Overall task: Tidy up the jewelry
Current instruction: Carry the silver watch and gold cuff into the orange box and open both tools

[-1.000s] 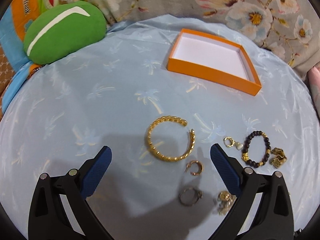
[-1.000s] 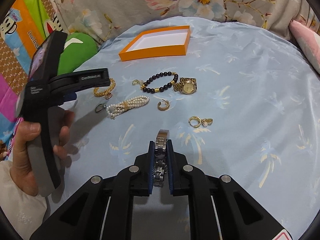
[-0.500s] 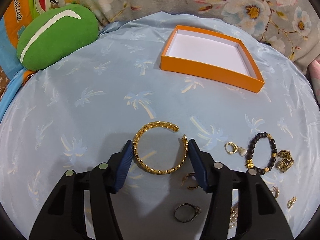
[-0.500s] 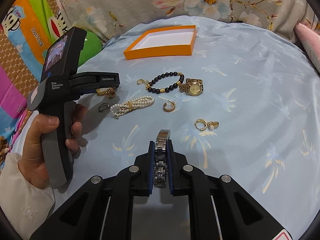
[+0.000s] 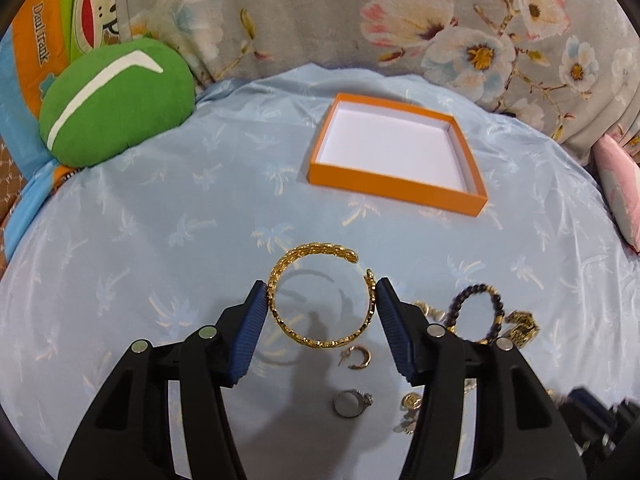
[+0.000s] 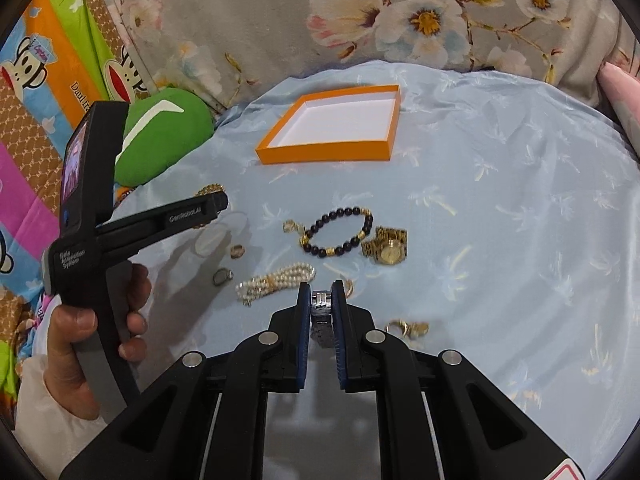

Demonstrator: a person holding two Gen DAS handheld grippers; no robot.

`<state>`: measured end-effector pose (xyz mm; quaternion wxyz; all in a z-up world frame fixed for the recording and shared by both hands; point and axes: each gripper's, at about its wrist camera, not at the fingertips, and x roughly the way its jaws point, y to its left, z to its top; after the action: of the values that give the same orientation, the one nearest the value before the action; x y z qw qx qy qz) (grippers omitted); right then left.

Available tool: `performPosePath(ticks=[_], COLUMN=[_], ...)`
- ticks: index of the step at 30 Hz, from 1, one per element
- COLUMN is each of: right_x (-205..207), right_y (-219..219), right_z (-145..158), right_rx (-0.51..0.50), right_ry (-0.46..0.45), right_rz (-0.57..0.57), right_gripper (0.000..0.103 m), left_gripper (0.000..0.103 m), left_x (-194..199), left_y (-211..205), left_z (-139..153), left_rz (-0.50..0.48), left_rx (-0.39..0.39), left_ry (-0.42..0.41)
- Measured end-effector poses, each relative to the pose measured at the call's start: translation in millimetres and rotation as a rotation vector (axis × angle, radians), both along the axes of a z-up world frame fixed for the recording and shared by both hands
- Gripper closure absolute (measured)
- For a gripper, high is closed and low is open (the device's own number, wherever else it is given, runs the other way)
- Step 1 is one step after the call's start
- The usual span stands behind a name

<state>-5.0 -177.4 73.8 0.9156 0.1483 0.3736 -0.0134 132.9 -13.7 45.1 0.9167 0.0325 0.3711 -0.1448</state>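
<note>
My left gripper point(image 5: 322, 292) is shut on a gold chain cuff bracelet point(image 5: 320, 340) and holds it just above the blue cloth; its shadow lies below. My right gripper point(image 6: 321, 294) is shut on a silver watch band point(image 6: 321, 312). An empty orange box point(image 5: 394, 184) with a white floor sits farther back; it also shows in the right wrist view point(image 6: 324, 156). On the cloth lie a black bead bracelet point(image 6: 338, 232), a gold watch point(image 6: 387, 246), a pearl bracelet point(image 6: 274, 282), a gold hoop earring point(image 5: 356, 357), a ring point(image 5: 350, 403) and small gold earrings point(image 6: 408, 327).
A green cushion point(image 5: 116, 100) lies at the back left on the blue palm-print cloth point(image 5: 160, 220). Floral fabric point(image 5: 440, 20) rises behind the box. A pink pillow point(image 5: 620, 184) is at the right edge. The hand holding the left gripper point(image 6: 96, 320) shows at left.
My left gripper closed onto the gold cuff bracelet and lifted it slightly off the cloth. My right gripper, still holding the silver watch band, moved forward toward the pearl bracelet.
</note>
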Motion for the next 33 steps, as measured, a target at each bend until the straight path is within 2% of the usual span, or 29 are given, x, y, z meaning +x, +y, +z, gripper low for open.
performPosePath(ticks=[6, 9, 13, 17, 21, 22, 27, 33], right_x=[55, 97, 153, 211, 260, 270, 316, 321], right_y=[-27, -42, -57, -69, -79, -80, -93, -106], right_z=[32, 45, 49, 40, 27, 24, 11, -2], right_rx=[-0.013, -0.032, -0.042, -0.056, -0.067, -0.071, -0.093, -0.081], right_ry=[-0.063, -0.079, -0.077, -0.069, -0.067, -0.067, -0.053, -0.032], right_rz=[0.008, 0.005, 0.016, 0.02, 0.03, 0.036, 0.027, 0.012], right_gripper=[0.093, 0.093, 0.093, 0.093, 0.094, 0.101, 0.102, 0.102], left_gripper=[0.049, 0.049, 0.049, 0.049, 0.049, 0.049, 0.049, 0.048], left_x=[23, 44, 84, 127, 169, 177, 222, 247], left_y=[-12, -24, -45, -68, -93, -98, -120, -123], left_z=[21, 32, 42, 45, 37, 34, 13, -7], left_rz=[-0.016, -0.022, -0.035, -0.041, -0.049, -0.048, -0.04, -0.028], left_rx=[0.008, 0.018, -0.004, -0.019, -0.002, 0.005, 0.012, -0.01], left_ry=[-0.036, -0.065, -0.083, -0.086, -0.084, -0.082, -0.047, 0.008])
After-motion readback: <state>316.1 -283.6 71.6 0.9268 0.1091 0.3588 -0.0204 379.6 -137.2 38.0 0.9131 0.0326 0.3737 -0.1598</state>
